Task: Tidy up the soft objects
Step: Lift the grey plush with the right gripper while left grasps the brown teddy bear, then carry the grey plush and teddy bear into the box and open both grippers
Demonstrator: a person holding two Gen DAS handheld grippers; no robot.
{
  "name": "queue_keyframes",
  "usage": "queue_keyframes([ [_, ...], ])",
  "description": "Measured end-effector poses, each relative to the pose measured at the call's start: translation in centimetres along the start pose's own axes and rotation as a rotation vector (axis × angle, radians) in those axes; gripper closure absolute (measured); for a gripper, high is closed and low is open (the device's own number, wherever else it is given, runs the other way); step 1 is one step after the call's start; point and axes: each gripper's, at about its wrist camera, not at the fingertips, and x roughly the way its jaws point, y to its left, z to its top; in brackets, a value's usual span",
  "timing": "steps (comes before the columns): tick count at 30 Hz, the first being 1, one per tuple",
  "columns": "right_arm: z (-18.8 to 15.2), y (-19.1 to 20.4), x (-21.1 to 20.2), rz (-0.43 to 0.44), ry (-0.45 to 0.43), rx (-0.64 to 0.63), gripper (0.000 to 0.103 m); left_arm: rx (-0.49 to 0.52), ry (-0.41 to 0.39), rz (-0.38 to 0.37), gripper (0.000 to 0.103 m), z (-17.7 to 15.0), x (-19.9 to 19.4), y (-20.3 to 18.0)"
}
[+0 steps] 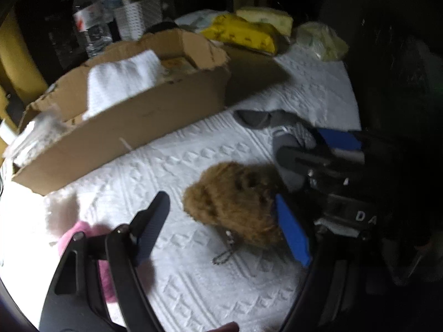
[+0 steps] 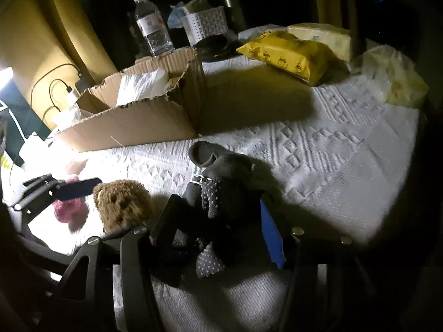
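Because the brown teddy bear [image 1: 235,204] lies between the left gripper [image 1: 221,227]'s spread, empty jaws near the bedspread [image 1: 193,290]'s near edge, that hand is nearer; the right gripper [image 2: 216,227], also spread, straddles dark grip socks [image 2: 218,193] without yet clamping.

Brown plush bear [image 1: 235,202]: shaggy fur, lying on the white textured cover, face visible in the right wrist view, short metal chain at its lower edge. Pink plush item [image 2: 69,207]: fluffy, just beside the bear on its lit side, shape unclear, possibly partly washed out by glare. Dark grey socks [image 2: 221,193]: bunched pile with white grip dots, near the bear; white folded cloth [image 1: 121,80]: draped inside the torn cardboard box [image 1: 138,121].
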Motion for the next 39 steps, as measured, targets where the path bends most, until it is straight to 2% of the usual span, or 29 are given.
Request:
queue_keyframes([
  [3, 0.0, 0.0, 0.1, 0.010, -0.006, -0.003, 0.046, -0.015, 0.010, -0.018, 0.023, -0.1, 0.7, 0.1],
  [6, 0.0, -0.2, -0.1, 0.069, -0.001, 0.010, 0.072, -0.005, -0.011, -0.021, 0.027, -0.3, 0.6, -0.1],
  [7, 0.0, -0.2, -0.1, 0.079, 0.001, 0.014, 0.072, -0.005, -0.018, -0.031, 0.032, -0.4, 0.5, -0.1],
  [9, 0.0, 0.0, -0.3, 0.073, -0.004, 0.012, 0.074, -0.017, -0.021, -0.077, 0.054, -0.6, 0.3, 0.0],
  [12, 0.0, 0.1, -1.0, 0.069, -0.017, 0.020, 0.074, 0.015, -0.036, -0.068, 0.064, -0.7, -0.2, -0.7],
  [15, 0.2, -0.1, -2.1, 0.059, -0.037, 0.026, 0.074, 0.006, -0.045, -0.085, 0.069, -0.8, -0.7, -0.5],
  [22, 1.0, -0.2, -4.8, 0.047, -0.087, 0.032, 0.074, -0.033, -0.080, -0.113, 0.070, -0.9, -2.7, 1.0],
  [27, 1.6, 0.8, -6.2, 0.055, -0.111, 0.013, 0.074, -0.063, -0.121, -0.106, 0.070, -0.9, -4.7, 2.8],
  [39, 3.9, 6.2, -7.1, 0.107, -0.132, -0.077, 0.074, -0.147, -0.205, -0.054, 0.070, -0.9, -9.2, 8.3],
])
